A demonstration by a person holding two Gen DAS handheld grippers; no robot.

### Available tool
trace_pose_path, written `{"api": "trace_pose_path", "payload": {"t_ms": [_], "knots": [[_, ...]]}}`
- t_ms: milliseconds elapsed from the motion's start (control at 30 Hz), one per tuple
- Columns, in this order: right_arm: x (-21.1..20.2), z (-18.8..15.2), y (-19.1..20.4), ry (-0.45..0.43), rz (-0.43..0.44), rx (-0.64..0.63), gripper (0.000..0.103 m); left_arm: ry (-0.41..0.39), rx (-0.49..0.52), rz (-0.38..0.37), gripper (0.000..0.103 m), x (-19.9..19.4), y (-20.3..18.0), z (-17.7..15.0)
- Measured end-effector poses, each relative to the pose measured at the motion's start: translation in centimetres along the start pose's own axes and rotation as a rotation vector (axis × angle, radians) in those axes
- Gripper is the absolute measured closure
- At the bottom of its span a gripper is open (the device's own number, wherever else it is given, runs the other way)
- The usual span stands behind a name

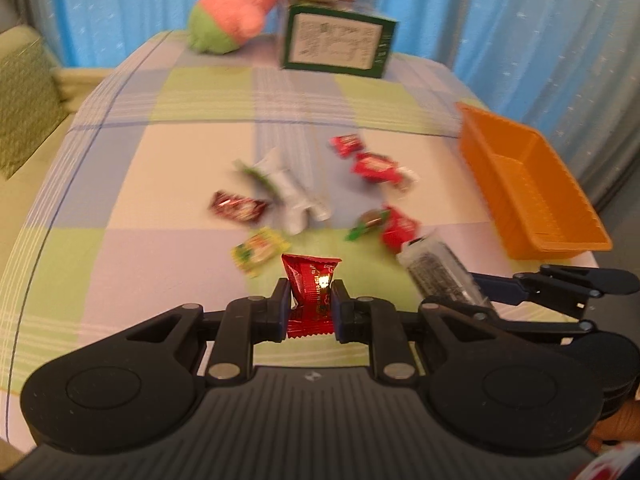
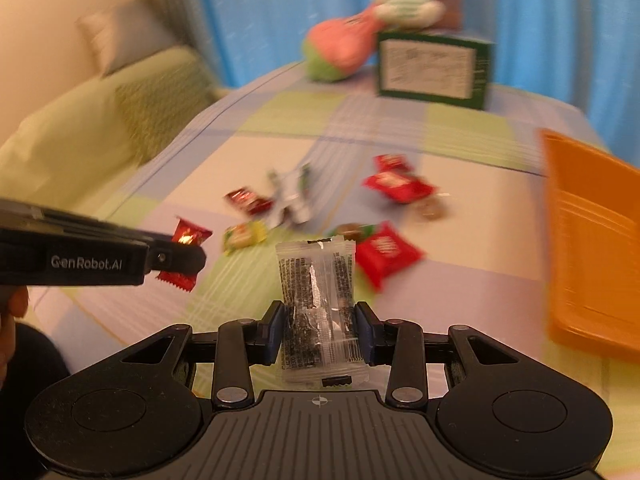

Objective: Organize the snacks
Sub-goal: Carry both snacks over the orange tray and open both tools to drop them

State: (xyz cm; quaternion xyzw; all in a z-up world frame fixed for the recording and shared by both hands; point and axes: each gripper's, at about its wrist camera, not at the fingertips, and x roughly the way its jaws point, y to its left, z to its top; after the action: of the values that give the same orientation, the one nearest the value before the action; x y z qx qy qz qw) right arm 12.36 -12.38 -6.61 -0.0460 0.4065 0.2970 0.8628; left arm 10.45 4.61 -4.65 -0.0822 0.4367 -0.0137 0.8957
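left gripper (image 1: 311, 298): clamped on red candy wrapper (image 1: 312, 280) | right gripper (image 2: 320, 334): gripping clear seaweed packet (image 2: 318, 304) | orange basket (image 1: 532, 184): two o'clock

Your left gripper (image 1: 311, 292): jaws clamped on a red foil snack packet (image 1: 312, 286), held upright.
Your right gripper (image 1: 532, 292): at right, gripping a clear dark-printed packet (image 1: 438, 266).
Tabletop (image 1: 180, 168): checked cloth, scattered red, white and yellow snacks.
Orange basket (image 1: 532, 184): right edge.
Green box (image 1: 338, 42): far end, plush toys beside it.
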Motion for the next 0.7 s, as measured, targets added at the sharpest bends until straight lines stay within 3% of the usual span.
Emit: {"api": "trace_pose_path", "payload": {"t_ms": [400,700], "knots": [[-9.7,1.3,-11.7,-0.099,-0.253,0.257,0.065,-0.042,0.140,-0.229,0.085,1.0,-12.3,5.1],[-12.1,1.7,-20.3,-0.113,-0.320,0.342,0.065,-0.024,0.192,-0.318,0.085,4.6,-19.3,7.5]]}}
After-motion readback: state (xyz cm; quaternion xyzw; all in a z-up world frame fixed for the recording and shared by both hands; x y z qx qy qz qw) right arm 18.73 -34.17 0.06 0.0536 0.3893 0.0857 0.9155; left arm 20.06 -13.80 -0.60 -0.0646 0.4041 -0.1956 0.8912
